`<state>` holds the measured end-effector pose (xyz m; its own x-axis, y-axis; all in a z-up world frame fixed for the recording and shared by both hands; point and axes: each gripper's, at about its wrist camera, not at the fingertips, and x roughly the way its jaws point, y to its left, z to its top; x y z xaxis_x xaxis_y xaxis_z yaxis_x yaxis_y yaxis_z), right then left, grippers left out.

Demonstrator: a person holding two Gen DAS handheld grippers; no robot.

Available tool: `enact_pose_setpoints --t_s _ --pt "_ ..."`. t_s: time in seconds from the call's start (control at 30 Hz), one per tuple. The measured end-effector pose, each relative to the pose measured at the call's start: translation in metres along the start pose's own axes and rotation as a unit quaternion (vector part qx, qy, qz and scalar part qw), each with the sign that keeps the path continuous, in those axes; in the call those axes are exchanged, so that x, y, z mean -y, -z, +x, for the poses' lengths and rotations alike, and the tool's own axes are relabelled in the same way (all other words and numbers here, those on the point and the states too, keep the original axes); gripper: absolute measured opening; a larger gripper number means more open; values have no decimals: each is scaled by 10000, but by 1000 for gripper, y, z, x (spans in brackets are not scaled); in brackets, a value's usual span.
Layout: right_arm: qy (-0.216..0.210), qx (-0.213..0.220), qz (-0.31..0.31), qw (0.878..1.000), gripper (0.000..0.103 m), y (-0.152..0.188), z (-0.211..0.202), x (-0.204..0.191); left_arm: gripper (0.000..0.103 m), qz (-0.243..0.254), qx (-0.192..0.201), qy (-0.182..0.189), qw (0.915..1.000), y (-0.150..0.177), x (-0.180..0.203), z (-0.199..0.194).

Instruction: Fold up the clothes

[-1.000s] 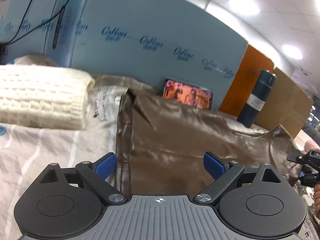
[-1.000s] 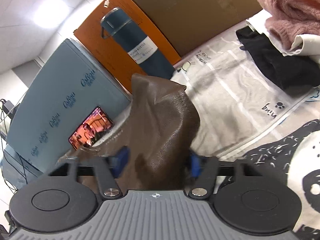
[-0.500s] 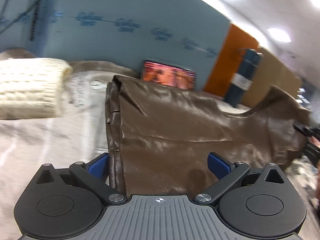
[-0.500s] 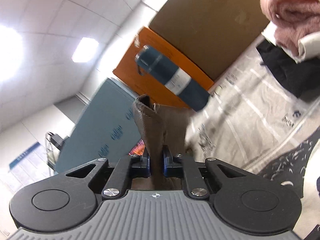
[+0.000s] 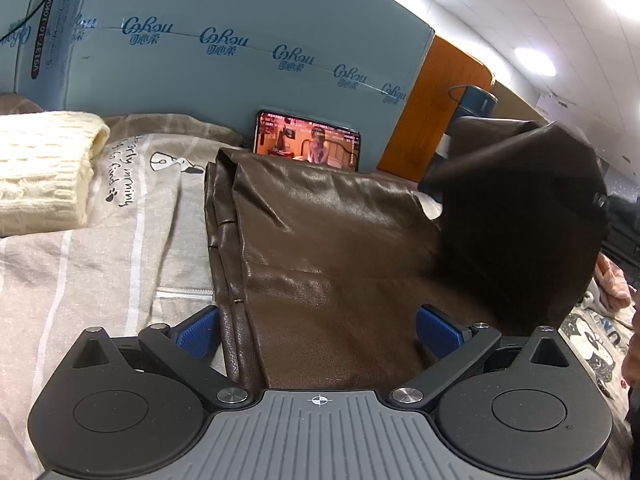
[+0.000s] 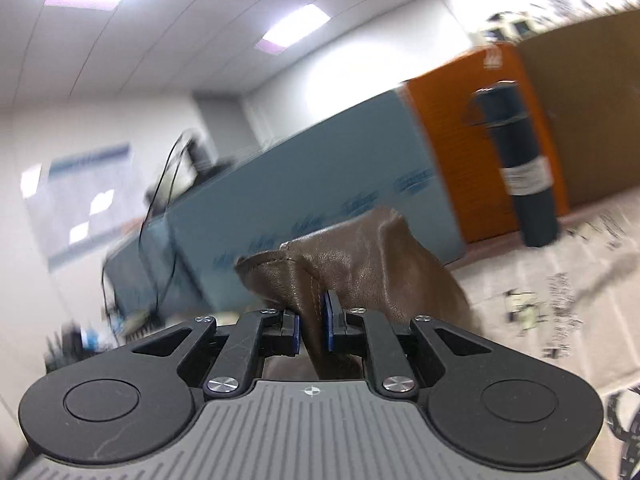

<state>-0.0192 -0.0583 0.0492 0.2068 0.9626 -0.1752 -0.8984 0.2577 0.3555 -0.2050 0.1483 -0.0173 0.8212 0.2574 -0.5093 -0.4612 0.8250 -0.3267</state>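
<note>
Garment (image 5: 340, 248), brown leather, lies mid-bed; its right end is now raised clear of the bedsheet (image 5: 80, 264), having hung lower a second ago. Right tongs (image 6: 311, 326) pinch that end; left tongs (image 5: 318, 330) gape wide over the near hem. Fold under way.

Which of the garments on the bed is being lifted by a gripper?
The brown leather garment: the right gripper is shut on its raised end. The cream knitted sweater lies folded and untouched at far left, and the pink one lies apart at right.
</note>
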Motion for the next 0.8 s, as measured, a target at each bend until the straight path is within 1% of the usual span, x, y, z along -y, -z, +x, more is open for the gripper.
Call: enact_pose_setpoints --t_s 0.07,0.13,0.23,0.27,0.3,0.33,0.37,0.4,0.47,0.5,0.57,0.6,0.63,0.7,0.8 --pt "42 -193 -504 9985 11 9 5 -17 103 -39 94 -65 9999 0 -1 -3" --pt "84 -391 -994 9942 12 17 8 -31 103 -102 245 -151 9995 -1 -3 -7" --pt "136 -702 -1723 9824 16 30 6 -47 103 -422 769 -258 9958 -2 -12 -22" --pt "145 -823 -1949 9773 19 35 5 -52 103 -560 932 -226 9938 -3 -16 -26" --pt "121 -954 -2163 9716 34 39 4 -56 103 -705 1082 -161 9915 -3 -20 -31" --pt "62 -1079 -2355 9659 42 42 3 -60 103 -845 1197 -60 9892 -3 -24 -34" --pt "-22 -1215 -2452 9618 54 44 2 -62 103 -971 1251 96 9873 -3 -27 -36" --pt "-130 -1362 -2460 9596 63 45 0 -63 103 -1091 1277 271 9854 -3 -31 -37" --pt "-412 -1828 -2259 9559 70 46 1 -59 103 -1300 1258 677 9812 -3 -35 -38" --pt "-555 -1952 -2082 9568 71 45 2 -55 103 -1391 1242 894 9784 -3 -37 -38" --pt "-799 -2019 -1726 9608 73 41 2 -45 103 -1587 1189 1338 9710 -4 -38 -38" --pt "-920 -2051 -1547 9621 73 38 2 -40 103 -1674 1111 1482 9683 -5 -37 -37" --pt "-1005 -1998 -1387 9647 74 34 0 -35 103 -1753 1011 1574 9666 -7 -35 -35" --pt "-1107 -1733 -1102 9724 79 20 -4 -24 103 -1910 810 1757 9623 -10 -31 -32" --pt "-1257 -1564 -597 9778 85 11 -4 -1 103 -2173 475 1906 9561 -14 -24 -21"
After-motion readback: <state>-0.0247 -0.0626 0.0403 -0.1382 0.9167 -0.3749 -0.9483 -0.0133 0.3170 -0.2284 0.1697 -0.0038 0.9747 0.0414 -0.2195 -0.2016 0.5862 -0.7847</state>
